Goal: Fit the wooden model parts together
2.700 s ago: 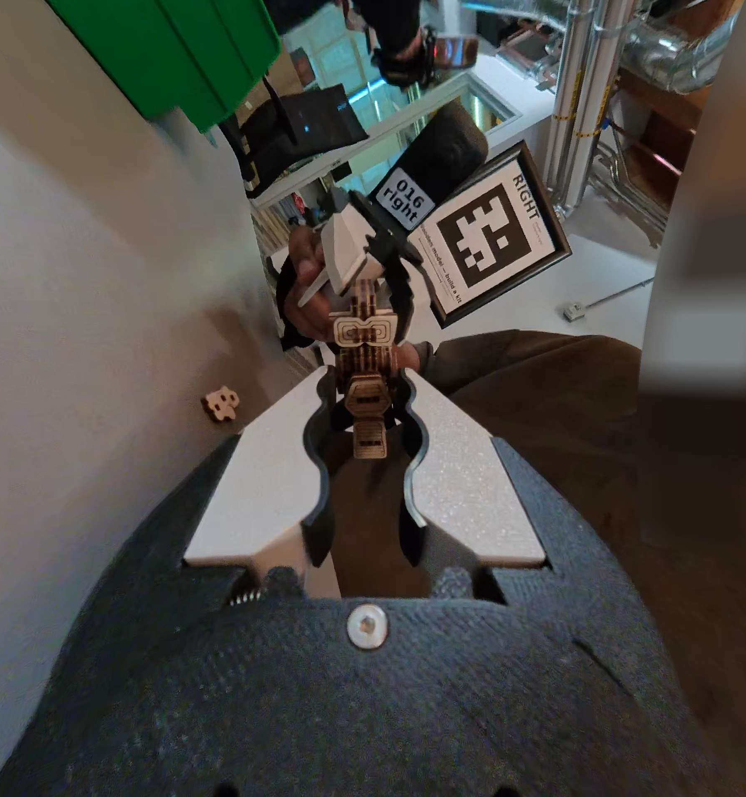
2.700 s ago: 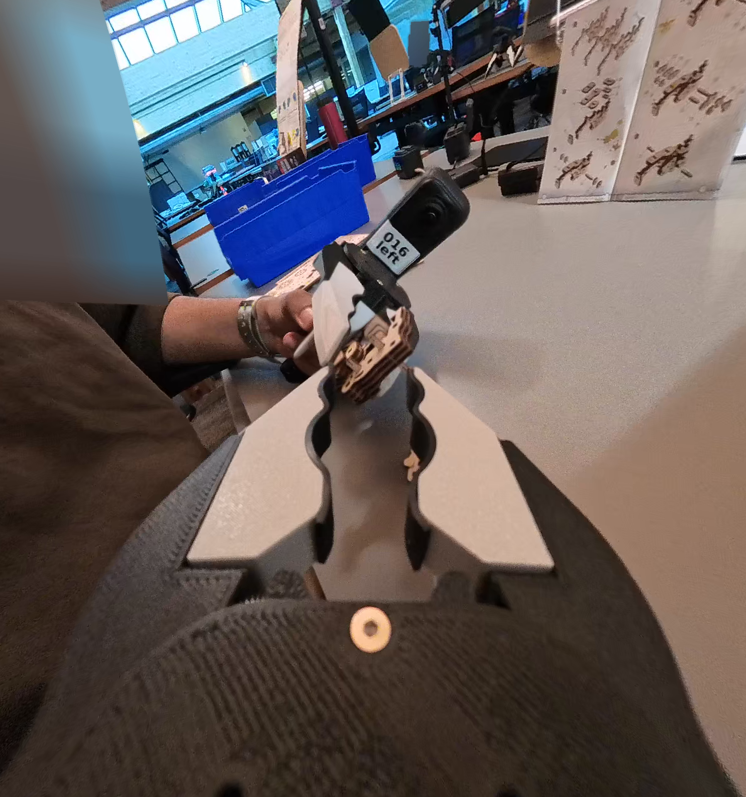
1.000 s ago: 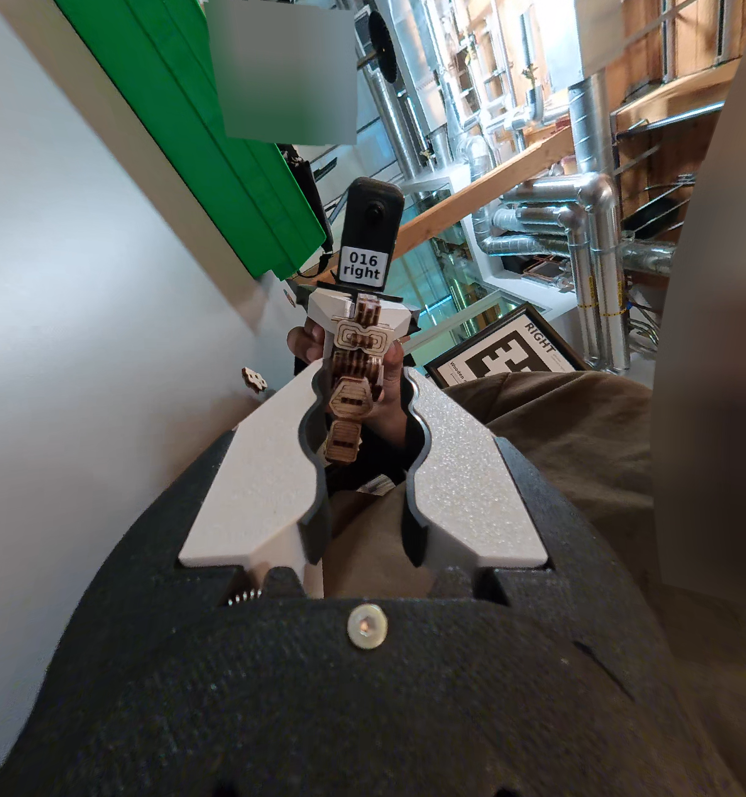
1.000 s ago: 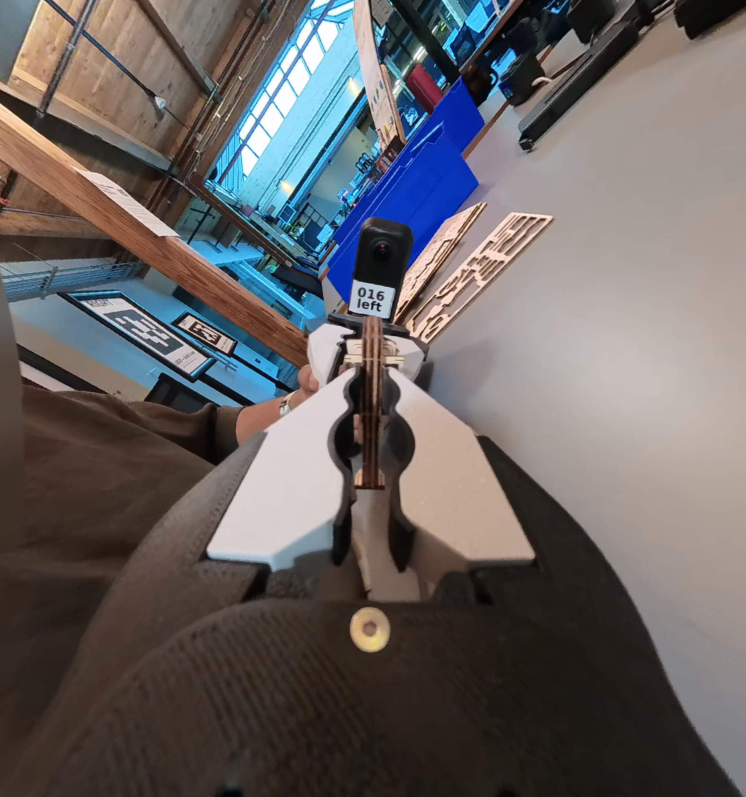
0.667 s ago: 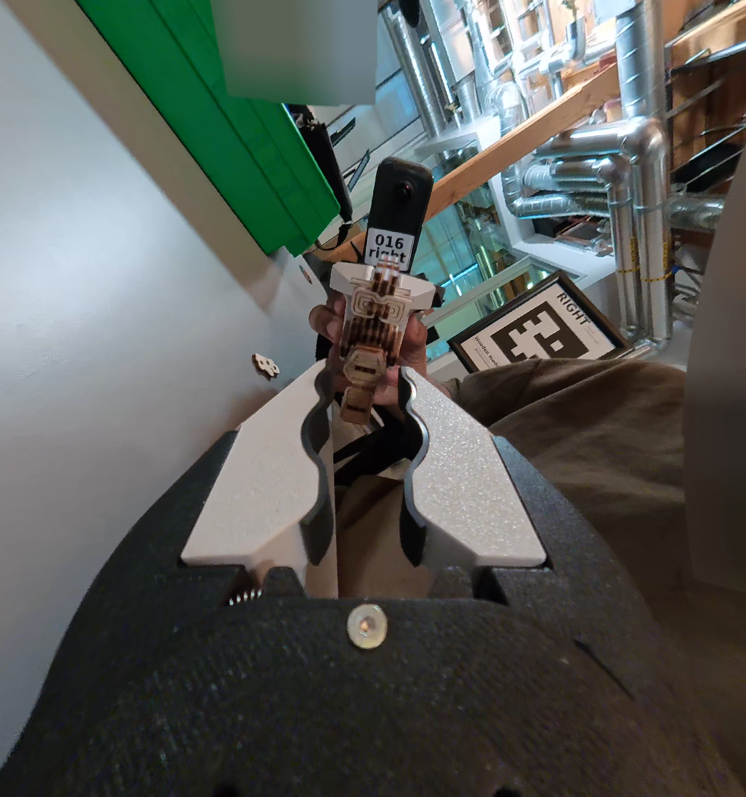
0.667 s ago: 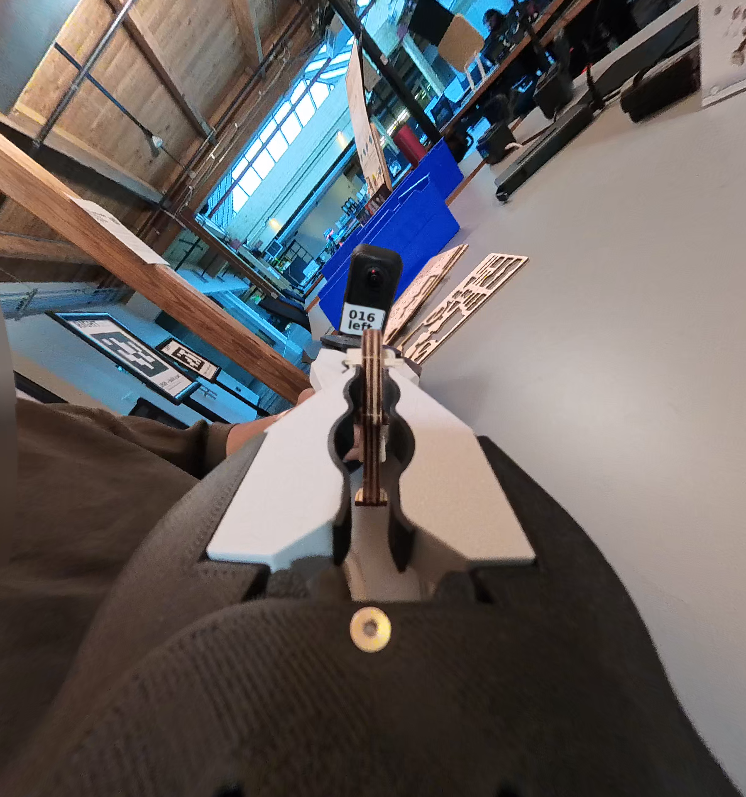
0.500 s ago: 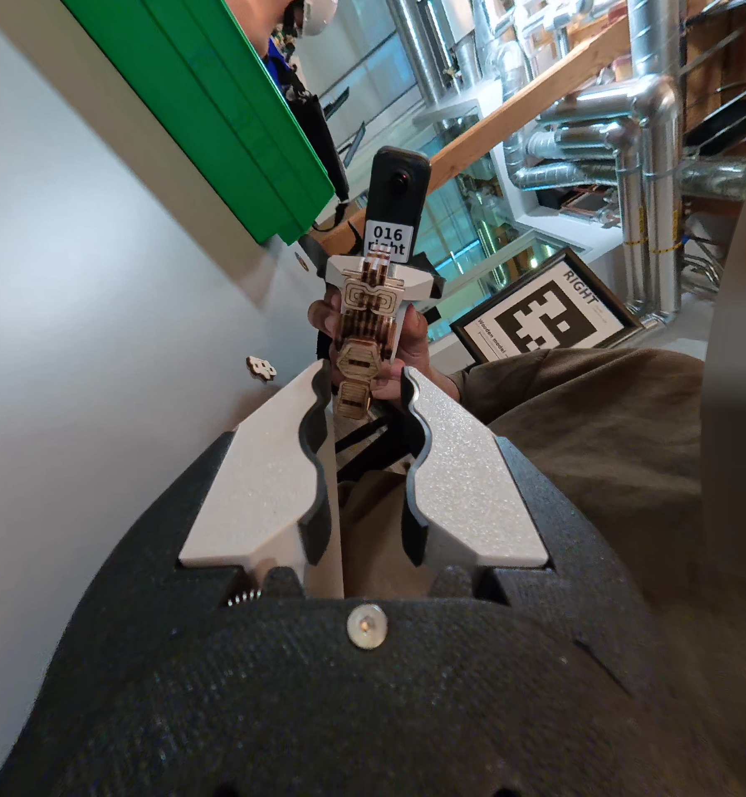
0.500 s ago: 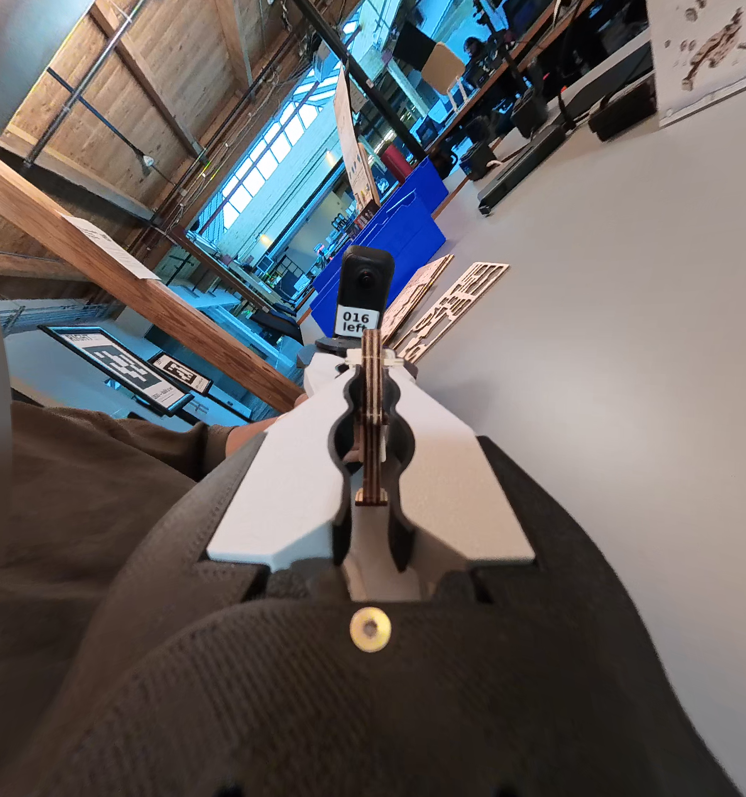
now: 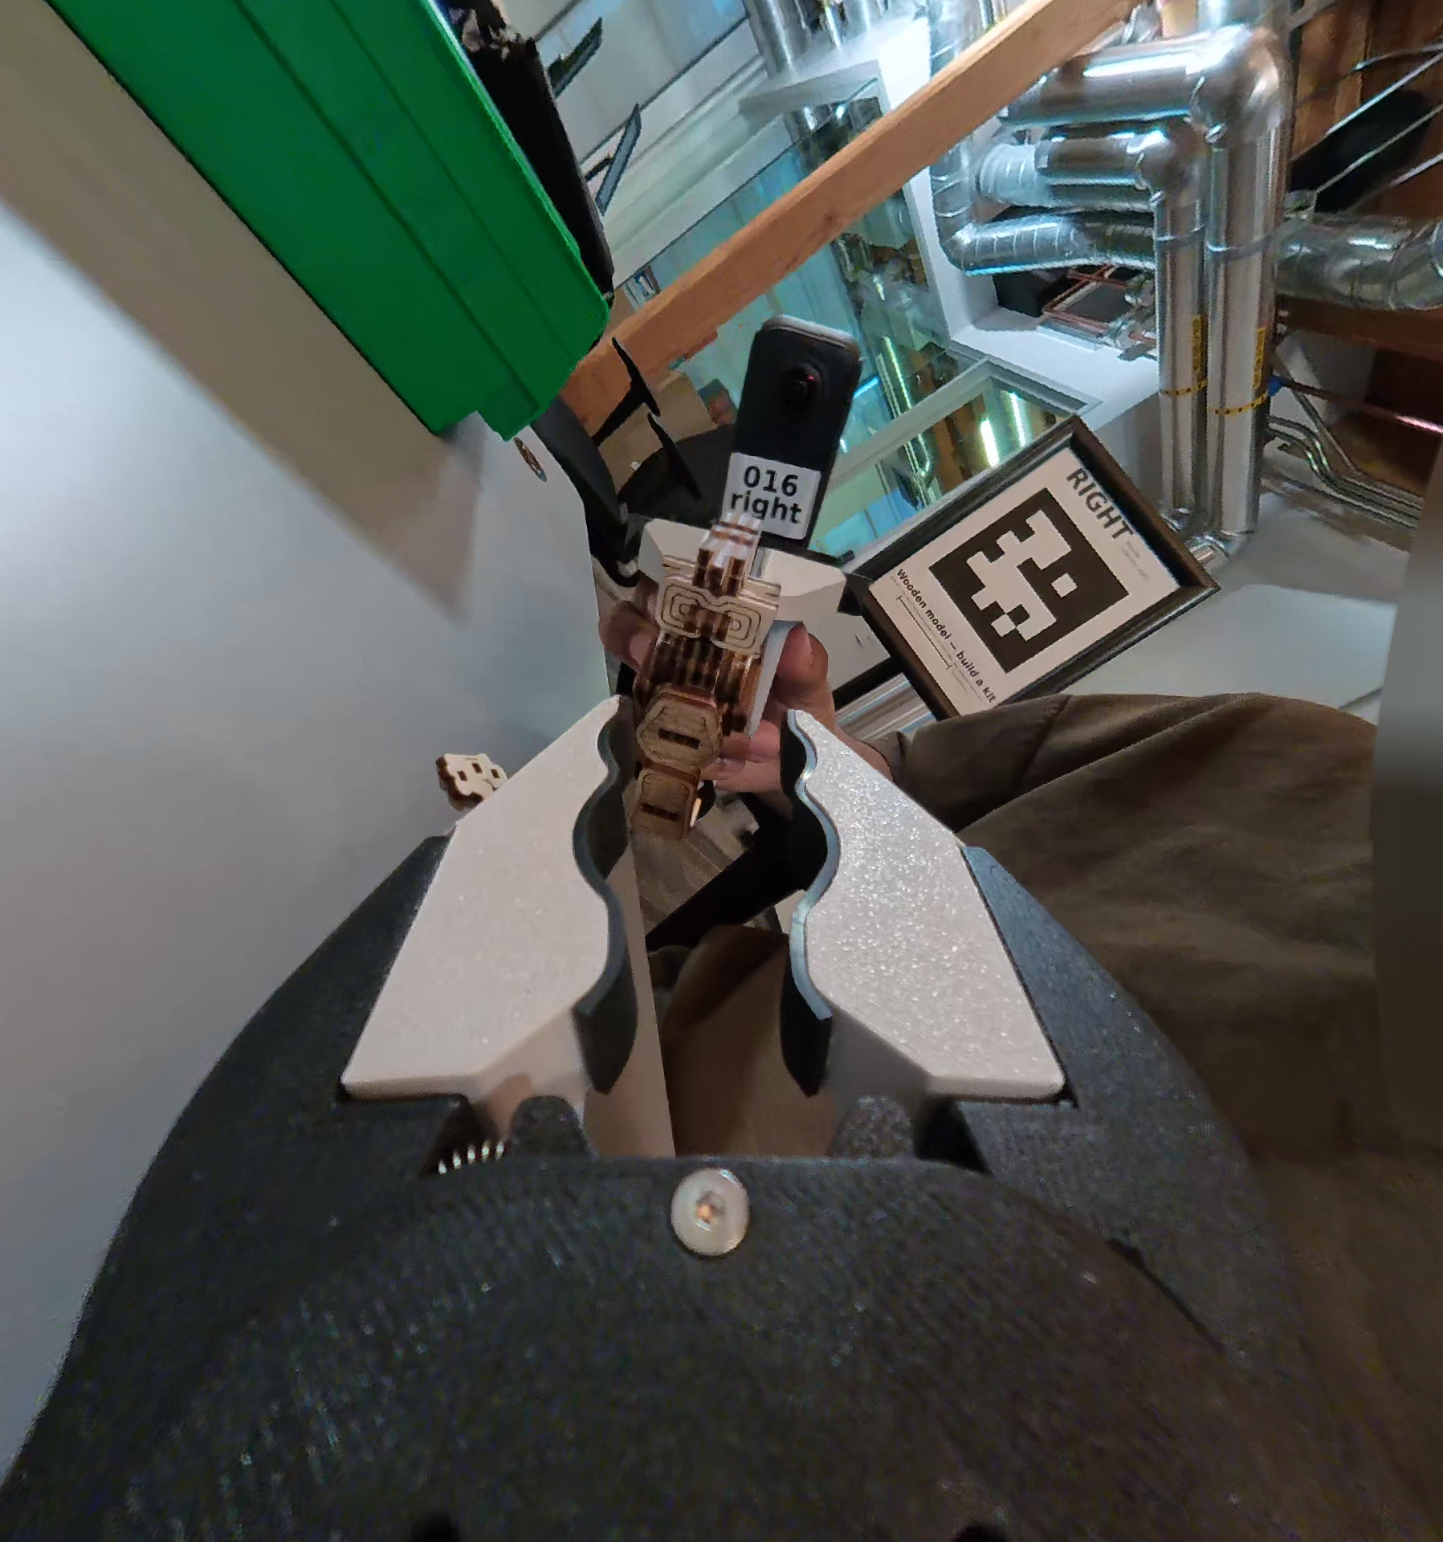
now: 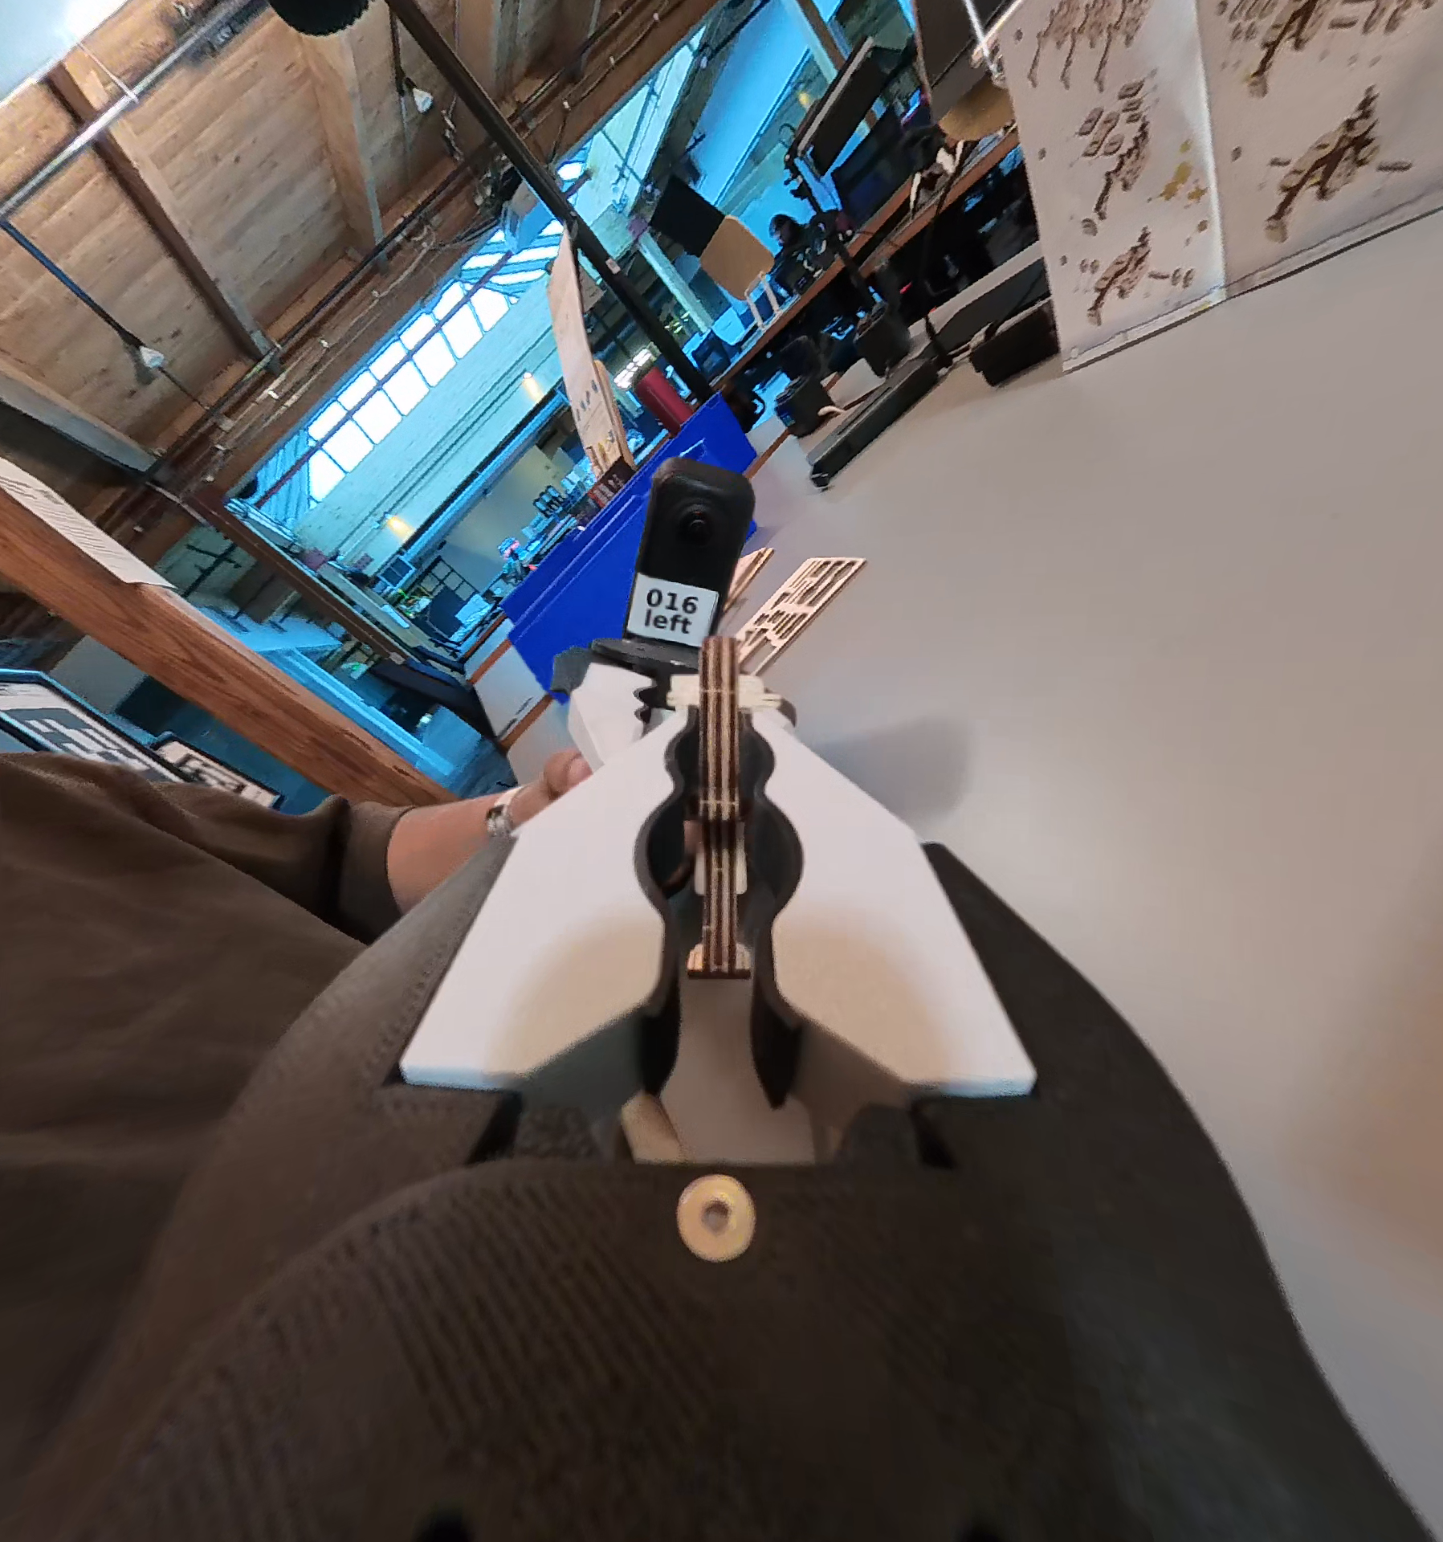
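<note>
The wooden model (image 9: 701, 659) is a layered plywood figure held in the air above the table edge. My right gripper (image 10: 722, 734) is shut on it, and the model (image 10: 719, 843) shows edge-on between its fingers. In the left wrist view the right gripper (image 9: 739, 576) faces me and clamps the model's upper part. My left gripper (image 9: 701, 718) is open, with its fingertips on either side of the model's lower end and a gap on the right side. A small loose wooden part (image 9: 469, 772) lies on the table.
The grey table (image 10: 1160, 667) carries cut plywood sheets (image 10: 801, 601), blue bins (image 10: 584, 601) and standing instruction sheets (image 10: 1118, 167). A green bin (image 9: 351, 192) and a framed marker sign (image 9: 1026, 584) show in the left wrist view. A person's brown sleeve (image 9: 1160, 876) is close by.
The model passed from my left gripper, which opened, to my right gripper, which shut on it. Both grippers tilted upward; over the last second they only shifted slightly.
</note>
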{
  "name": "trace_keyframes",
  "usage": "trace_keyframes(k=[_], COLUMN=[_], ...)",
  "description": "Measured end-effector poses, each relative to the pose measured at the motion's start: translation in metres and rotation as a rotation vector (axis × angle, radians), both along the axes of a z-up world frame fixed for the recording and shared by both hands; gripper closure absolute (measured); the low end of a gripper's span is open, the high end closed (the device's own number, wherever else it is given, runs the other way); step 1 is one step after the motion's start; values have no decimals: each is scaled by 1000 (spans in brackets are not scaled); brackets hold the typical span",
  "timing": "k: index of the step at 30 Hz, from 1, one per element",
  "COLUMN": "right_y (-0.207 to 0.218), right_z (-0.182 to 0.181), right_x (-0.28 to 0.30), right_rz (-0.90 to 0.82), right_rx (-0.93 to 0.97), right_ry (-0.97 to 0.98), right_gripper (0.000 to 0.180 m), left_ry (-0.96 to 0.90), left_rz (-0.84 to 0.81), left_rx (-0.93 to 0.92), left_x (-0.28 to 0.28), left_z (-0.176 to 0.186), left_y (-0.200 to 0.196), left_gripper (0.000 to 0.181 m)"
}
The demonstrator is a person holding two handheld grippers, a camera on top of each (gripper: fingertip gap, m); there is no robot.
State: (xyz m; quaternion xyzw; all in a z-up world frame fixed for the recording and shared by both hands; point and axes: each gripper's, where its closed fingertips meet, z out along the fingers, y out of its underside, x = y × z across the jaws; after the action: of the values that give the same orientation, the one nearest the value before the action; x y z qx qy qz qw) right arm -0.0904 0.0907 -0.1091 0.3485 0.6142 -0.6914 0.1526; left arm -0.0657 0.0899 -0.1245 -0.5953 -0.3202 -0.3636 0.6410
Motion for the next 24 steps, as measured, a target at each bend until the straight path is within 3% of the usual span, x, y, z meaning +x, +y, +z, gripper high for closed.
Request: trace_keyframes(k=[15,24], right_y=[3,-5], right_z=[-4,-5], right_x=[-9,-6], right_rz=[-209,-217], right_rx=[201,266], right_ry=[150,216], right_gripper=[173,173], left_ry=[10,12], left_rz=[60,86], left_rx=[-67,-72], left_x=[-13,-17], left_z=[-9,-9], left_y=[7,6], left_gripper=[145,146])
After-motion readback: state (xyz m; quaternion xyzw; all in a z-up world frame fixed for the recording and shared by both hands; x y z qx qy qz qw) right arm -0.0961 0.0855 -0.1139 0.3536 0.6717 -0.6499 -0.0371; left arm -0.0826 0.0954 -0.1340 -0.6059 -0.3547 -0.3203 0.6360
